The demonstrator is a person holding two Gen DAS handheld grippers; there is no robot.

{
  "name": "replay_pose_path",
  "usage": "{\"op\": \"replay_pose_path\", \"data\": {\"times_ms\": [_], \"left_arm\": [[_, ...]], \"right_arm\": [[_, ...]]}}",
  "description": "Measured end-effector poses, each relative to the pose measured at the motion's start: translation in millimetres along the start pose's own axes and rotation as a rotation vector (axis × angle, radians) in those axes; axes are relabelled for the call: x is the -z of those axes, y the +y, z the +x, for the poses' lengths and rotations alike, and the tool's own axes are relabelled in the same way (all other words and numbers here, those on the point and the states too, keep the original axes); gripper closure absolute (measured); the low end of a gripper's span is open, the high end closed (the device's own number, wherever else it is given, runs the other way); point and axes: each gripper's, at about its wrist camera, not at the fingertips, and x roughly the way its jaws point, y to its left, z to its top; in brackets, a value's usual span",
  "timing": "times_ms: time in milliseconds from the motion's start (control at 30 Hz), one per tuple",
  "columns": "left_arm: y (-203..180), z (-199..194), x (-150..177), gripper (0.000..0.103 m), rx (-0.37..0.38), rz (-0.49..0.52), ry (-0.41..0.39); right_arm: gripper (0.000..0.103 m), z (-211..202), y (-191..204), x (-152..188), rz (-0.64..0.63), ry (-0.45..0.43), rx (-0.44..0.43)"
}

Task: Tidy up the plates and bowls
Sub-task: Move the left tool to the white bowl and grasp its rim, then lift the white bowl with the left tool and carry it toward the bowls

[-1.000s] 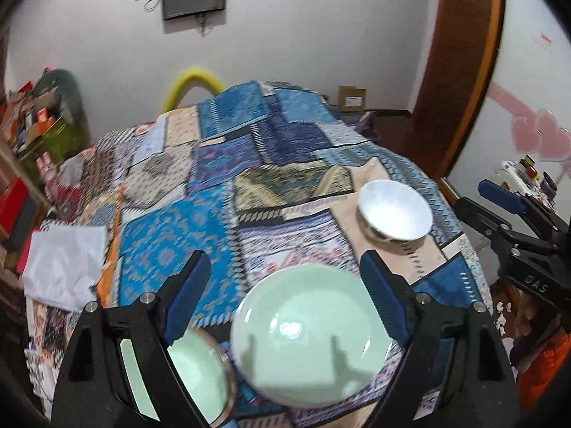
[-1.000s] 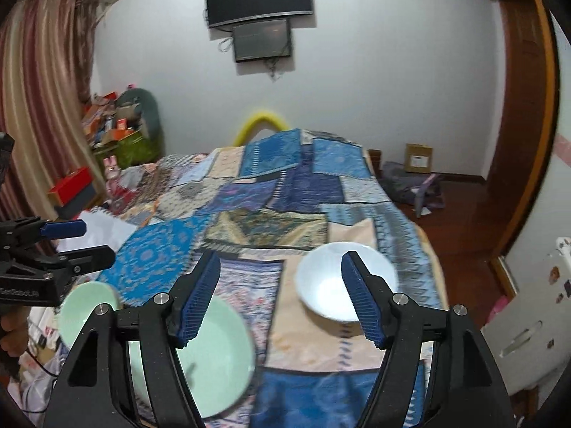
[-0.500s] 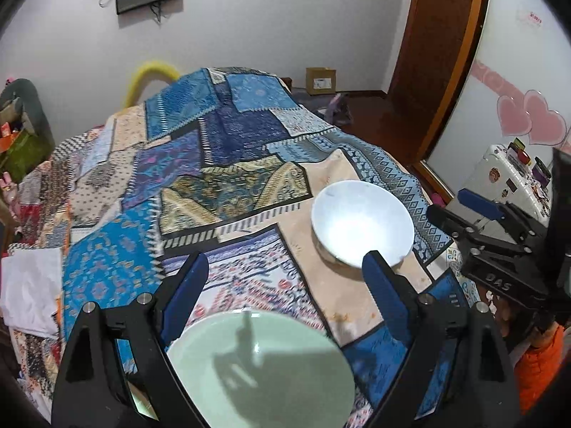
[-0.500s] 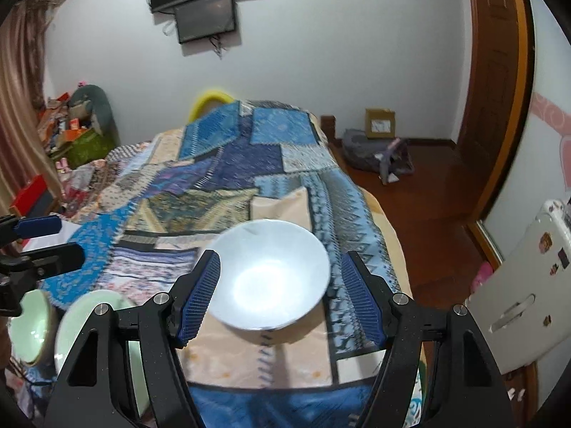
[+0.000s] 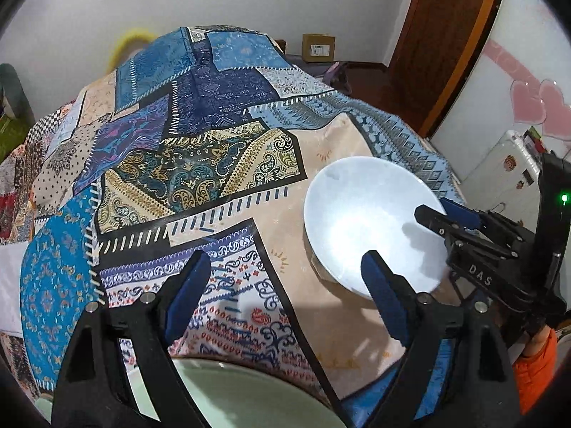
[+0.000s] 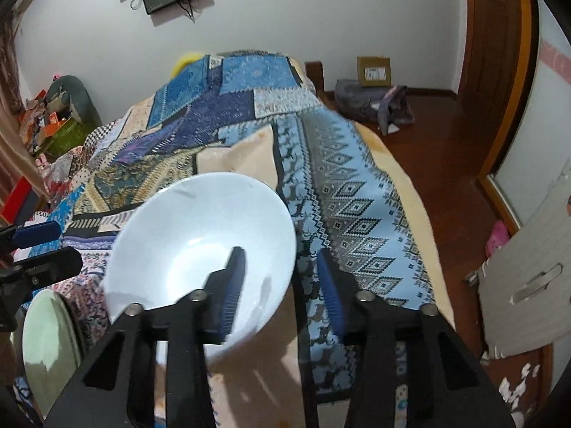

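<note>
right hand-held gripper closing astride the white bowl rim.

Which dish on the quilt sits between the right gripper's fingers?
The white bowl: the right gripper is closing with its rim between the fingers. The pale green plate lies apart, left of it.

My right gripper: matt black plastic arms, ribbed blue rubbery pads, dull metal pivot pins; jaws closing either side of rim of glossy white ceramic bowl. My left gripper: same matt black plastic, same blue pads. Pale green round plate: smooth glazed sheen, likely ceramic, edge cropped. Patchwork printed bedspread: soft matt woven cloth. Brown wooden door frame: polished, slight shine. Small cardboard box: dull paper.
</note>
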Motion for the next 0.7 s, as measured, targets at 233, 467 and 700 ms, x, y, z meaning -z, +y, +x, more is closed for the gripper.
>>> {"op": "replay_pose_path", "data": {"times_ms": [233,467,700], "left_arm": [[-3,27,-1,0.032,0.009,0.015,0.058],[-2,41,3,0.041,0.059,-0.003,0.117],[-4,52,10,0.053,0.052,-0.010,0.158]], "right_arm": [[0.088,21,2,1,0.002,0.055,-0.055],[0.088,21,5,4,-0.007,0.065,-0.097],[0.088,22,22,12,-0.061,0.079,-0.141]]}}
